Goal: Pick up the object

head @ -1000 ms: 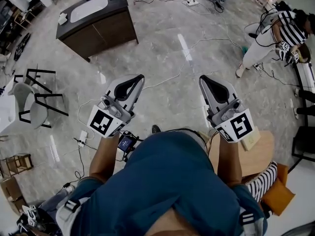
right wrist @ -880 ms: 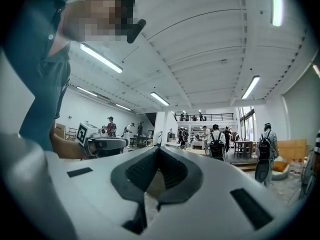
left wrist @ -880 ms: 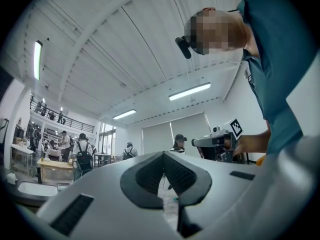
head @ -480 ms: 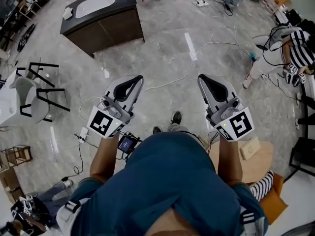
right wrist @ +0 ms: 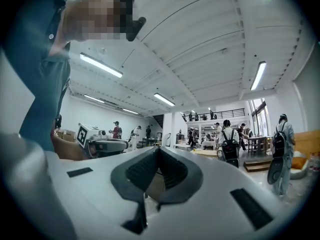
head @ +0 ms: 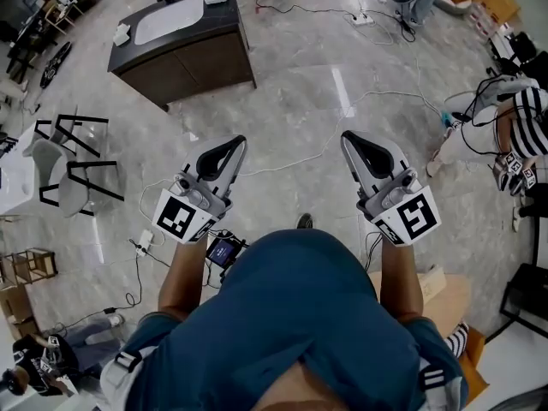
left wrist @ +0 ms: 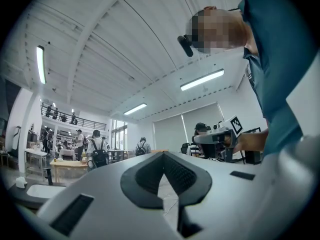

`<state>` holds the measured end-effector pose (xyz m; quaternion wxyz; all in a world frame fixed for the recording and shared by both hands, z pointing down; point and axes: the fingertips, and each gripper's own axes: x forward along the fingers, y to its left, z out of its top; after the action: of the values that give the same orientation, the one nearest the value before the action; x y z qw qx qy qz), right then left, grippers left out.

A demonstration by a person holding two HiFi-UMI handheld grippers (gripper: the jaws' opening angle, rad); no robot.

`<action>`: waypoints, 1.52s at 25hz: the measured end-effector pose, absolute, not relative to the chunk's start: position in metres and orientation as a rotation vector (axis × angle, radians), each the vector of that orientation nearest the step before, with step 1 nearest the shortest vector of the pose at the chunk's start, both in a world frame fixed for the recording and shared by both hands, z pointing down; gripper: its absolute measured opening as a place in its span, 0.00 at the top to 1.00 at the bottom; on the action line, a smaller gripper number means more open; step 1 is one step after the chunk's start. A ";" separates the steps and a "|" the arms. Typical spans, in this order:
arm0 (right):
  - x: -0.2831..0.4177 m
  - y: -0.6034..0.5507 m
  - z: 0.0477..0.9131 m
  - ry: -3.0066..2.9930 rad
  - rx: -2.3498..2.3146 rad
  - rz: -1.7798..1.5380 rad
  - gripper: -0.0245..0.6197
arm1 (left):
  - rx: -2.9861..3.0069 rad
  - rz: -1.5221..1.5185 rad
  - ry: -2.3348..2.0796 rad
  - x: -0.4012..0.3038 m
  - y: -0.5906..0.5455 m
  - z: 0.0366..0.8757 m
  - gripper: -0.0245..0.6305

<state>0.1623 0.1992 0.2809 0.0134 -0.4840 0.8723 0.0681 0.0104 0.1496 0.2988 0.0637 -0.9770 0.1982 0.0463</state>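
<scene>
Two white plastic grippers up front, left gripper (head: 233, 146) and right gripper (head: 351, 141), both pressed together with nothing between the jaws. No view shows an obvious object to grab. The dark wooden sink cabinet (head: 184, 45) sits at 11 o'clock, well apart. I'd spot the target first, then spread the jaws before reaching.

Glossy marbled floor (head: 291, 84) — dark wooden cabinet (head: 205, 62), smooth white basin (head: 169, 19).
</scene>
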 end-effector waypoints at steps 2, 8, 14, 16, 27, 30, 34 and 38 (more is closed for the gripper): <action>0.172 0.188 0.282 2.727 -1.481 0.214 0.94 | -2.938 0.129 0.618 0.021 0.140 0.298 0.96; 0.192 0.152 0.293 2.744 -1.438 0.176 0.94 | -2.909 0.085 0.642 0.041 0.109 0.300 0.96; 0.188 0.096 0.303 2.752 -1.448 0.151 0.94 | -2.925 0.081 0.636 0.039 0.052 0.308 0.96; 0.186 0.078 0.302 2.737 -1.471 0.145 0.94 | -2.932 0.085 0.615 0.037 0.032 0.309 0.96; 0.158 -0.023 0.296 2.711 -1.542 0.175 0.94 | -2.957 0.126 0.559 0.010 -0.076 0.310 0.96; 0.160 -0.043 0.295 2.723 -1.542 0.175 0.94 | -2.963 0.129 0.577 0.008 -0.096 0.310 0.96; 0.176 -0.072 0.295 2.729 -1.537 0.179 0.94 | -2.967 0.122 0.590 0.022 -0.124 0.314 0.96; 0.195 -0.103 0.302 2.749 -1.484 0.165 0.94 | -2.953 0.108 0.631 0.042 -0.152 0.319 0.96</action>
<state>0.1949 -0.1029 0.3017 0.0066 -0.4745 0.8786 0.0529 0.0416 -0.1517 0.3188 0.0601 -0.9755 0.2086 0.0357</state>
